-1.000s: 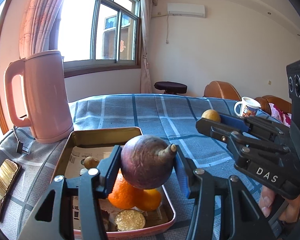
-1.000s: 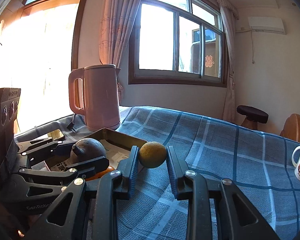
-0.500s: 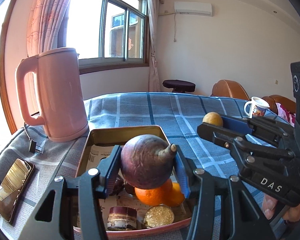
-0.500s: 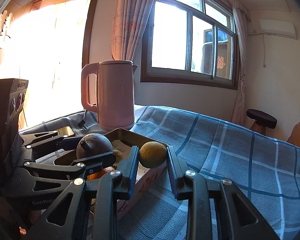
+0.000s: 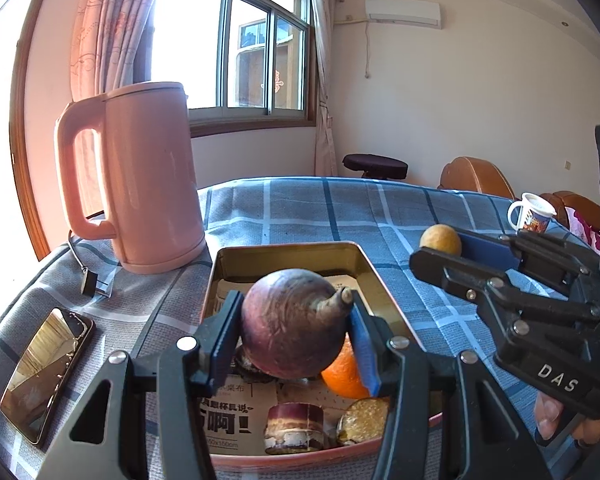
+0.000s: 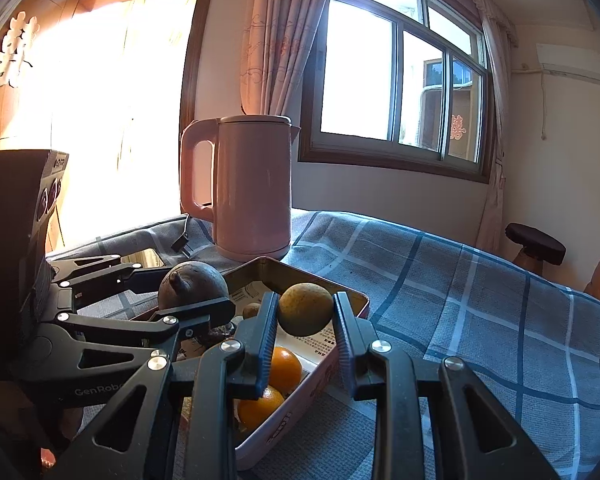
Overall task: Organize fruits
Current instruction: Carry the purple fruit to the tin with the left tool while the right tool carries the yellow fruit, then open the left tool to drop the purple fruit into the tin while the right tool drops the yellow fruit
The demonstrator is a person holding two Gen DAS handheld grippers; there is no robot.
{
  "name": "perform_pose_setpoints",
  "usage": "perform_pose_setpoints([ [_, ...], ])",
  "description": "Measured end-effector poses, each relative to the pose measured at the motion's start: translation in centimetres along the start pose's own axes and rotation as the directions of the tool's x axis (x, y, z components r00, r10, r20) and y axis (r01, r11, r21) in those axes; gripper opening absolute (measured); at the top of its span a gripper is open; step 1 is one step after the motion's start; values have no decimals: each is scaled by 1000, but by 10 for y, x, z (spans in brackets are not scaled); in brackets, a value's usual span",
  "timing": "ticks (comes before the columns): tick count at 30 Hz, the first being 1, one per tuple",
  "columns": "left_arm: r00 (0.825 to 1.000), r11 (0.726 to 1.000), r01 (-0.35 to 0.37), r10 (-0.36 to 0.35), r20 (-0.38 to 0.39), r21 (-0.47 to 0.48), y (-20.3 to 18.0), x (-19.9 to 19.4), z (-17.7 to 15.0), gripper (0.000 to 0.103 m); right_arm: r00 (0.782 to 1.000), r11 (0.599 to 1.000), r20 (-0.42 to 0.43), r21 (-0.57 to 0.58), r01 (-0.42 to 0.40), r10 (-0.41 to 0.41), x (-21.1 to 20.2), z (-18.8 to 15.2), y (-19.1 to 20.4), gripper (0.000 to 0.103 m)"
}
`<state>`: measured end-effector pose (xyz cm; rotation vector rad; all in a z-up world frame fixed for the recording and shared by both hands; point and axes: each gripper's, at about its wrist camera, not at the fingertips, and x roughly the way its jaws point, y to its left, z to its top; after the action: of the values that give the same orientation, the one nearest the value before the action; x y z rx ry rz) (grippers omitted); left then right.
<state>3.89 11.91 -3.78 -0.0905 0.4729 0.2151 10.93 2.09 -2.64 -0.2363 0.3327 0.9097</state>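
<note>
Your left gripper (image 5: 294,336) clamps the round purple fruit (image 5: 292,322) over the tin tray (image 5: 288,249); your right gripper (image 6: 305,318) pinches the small yellow fruit (image 6: 305,309) above the tray's far rim. Released from this height, either may bounce out or bruise the oranges (image 6: 286,364) below.

Purple fruit (image 5: 294,330) and yellow fruit (image 6: 305,309) held above fruit-filled tin (image 5: 288,249).
</note>
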Motion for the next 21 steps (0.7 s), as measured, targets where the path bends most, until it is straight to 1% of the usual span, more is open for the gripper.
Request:
perform_pose_setpoints([
  [8, 999, 1000, -20, 19, -28, -20, 14, 3, -3, 53, 999, 1000, -26, -15, -26, 25, 14, 0, 14, 30],
  [17, 998, 999, -23, 22, -60, -25, 21, 6, -3, 53, 997, 999, -60, -31, -43, 42, 26, -3, 26, 30],
  [21, 997, 999, -26, 23, -80, -26, 25, 9, -3, 53, 994, 998, -93, -33, -61, 58, 32, -5, 28, 30],
])
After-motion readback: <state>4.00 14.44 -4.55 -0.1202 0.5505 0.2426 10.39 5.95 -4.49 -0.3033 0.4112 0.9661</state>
